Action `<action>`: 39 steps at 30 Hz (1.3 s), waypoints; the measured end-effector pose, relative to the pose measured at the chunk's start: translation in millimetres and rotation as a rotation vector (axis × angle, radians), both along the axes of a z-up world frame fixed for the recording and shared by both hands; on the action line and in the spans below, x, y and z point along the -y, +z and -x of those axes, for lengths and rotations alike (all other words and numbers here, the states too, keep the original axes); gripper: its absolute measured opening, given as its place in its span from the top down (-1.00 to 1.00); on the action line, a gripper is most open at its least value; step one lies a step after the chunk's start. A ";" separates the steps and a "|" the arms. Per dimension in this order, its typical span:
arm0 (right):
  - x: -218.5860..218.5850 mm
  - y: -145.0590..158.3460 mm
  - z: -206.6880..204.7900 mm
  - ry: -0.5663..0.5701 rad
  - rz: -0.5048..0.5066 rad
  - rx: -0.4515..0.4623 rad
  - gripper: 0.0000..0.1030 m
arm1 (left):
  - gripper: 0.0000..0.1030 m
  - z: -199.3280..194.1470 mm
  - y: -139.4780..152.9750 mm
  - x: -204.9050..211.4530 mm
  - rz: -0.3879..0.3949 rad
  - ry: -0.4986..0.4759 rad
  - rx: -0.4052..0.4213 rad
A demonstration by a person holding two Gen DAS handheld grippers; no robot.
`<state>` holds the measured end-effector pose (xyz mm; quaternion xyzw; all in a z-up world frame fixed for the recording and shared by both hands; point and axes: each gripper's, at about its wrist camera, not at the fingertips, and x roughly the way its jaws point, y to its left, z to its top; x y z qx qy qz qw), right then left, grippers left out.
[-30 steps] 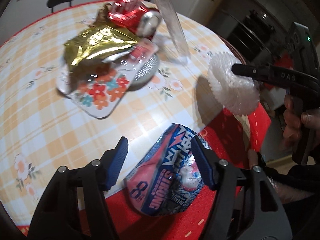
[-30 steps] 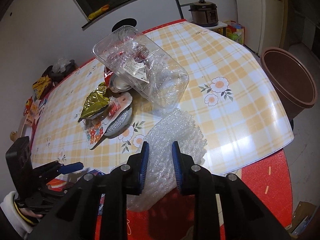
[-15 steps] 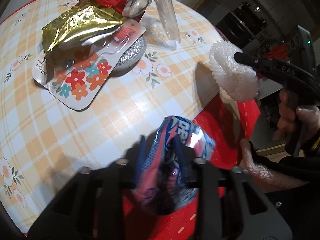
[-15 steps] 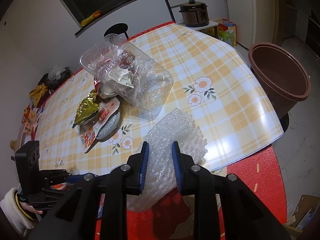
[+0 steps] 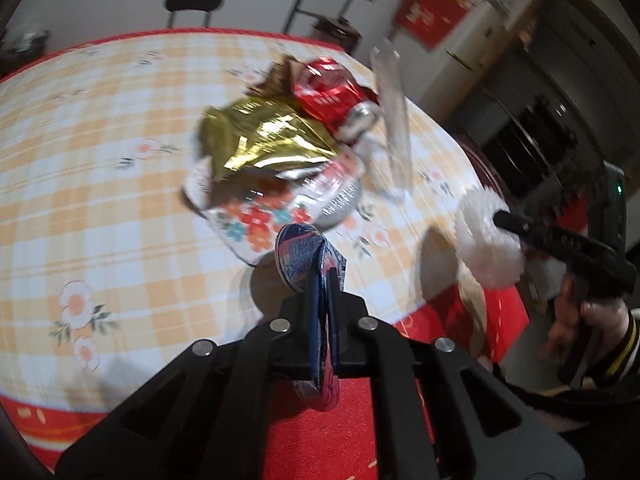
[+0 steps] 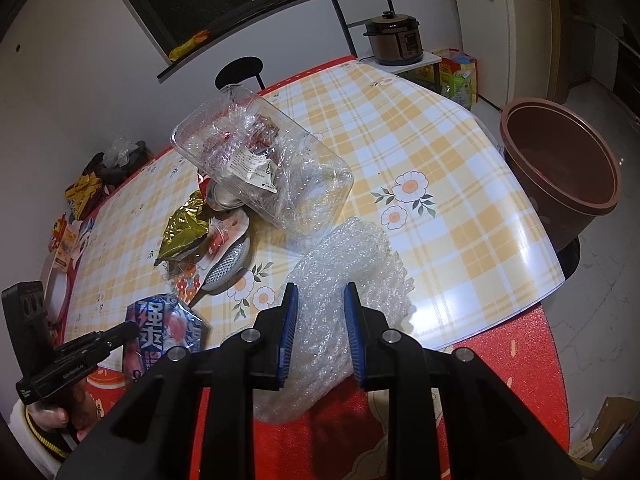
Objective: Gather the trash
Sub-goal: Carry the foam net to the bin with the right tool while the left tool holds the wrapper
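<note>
Looked feather-light and limp, both pieces: the blue snack wrapper (image 5: 310,258) a thin, slick foil film, folded flat and pinched near its middle in the clenched left gripper (image 5: 325,300), its ends flopping free above and below the jaws. Judged likely to slide unless squeezed firmly across the fold. Hung lifted off the checked tablecloth (image 5: 100,184), near the table's front edge.

The bubble wrap (image 6: 348,256) soft, springy, bulky; gripped by its bunched lower end in the right gripper (image 6: 320,334), jaws part-closed around the wad, the rest billowing forward above the table edge. Seemed to want a deep bite, since the cushioning compresses.

Both tools held low and pointed forward across the table, left one beside the right. Brown bin (image 6: 560,176) stood off the table's right side, well apart.
</note>
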<state>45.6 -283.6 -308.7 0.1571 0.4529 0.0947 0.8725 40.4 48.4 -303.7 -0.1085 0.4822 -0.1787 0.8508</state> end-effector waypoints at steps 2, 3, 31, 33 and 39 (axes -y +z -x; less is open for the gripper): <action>-1.6 2.6 0.3 0.006 0.001 0.011 0.53 | 0.85 4.8 4.2 -1.7 -0.001 0.033 0.017; -2.4 4.0 0.3 0.009 0.002 0.017 0.53 | 0.85 6.7 7.8 -2.9 -0.003 0.052 0.028; 84.6 46.6 -23.9 0.073 0.026 0.172 0.53 | 0.85 12.4 118.5 58.9 0.014 0.280 0.329; 101.7 47.0 -29.4 0.060 0.022 0.173 0.53 | 0.84 8.1 121.9 69.3 0.017 0.277 0.332; 161.3 43.3 -47.2 0.002 0.008 0.173 0.53 | 0.84 -4.1 130.4 107.9 0.008 0.276 0.357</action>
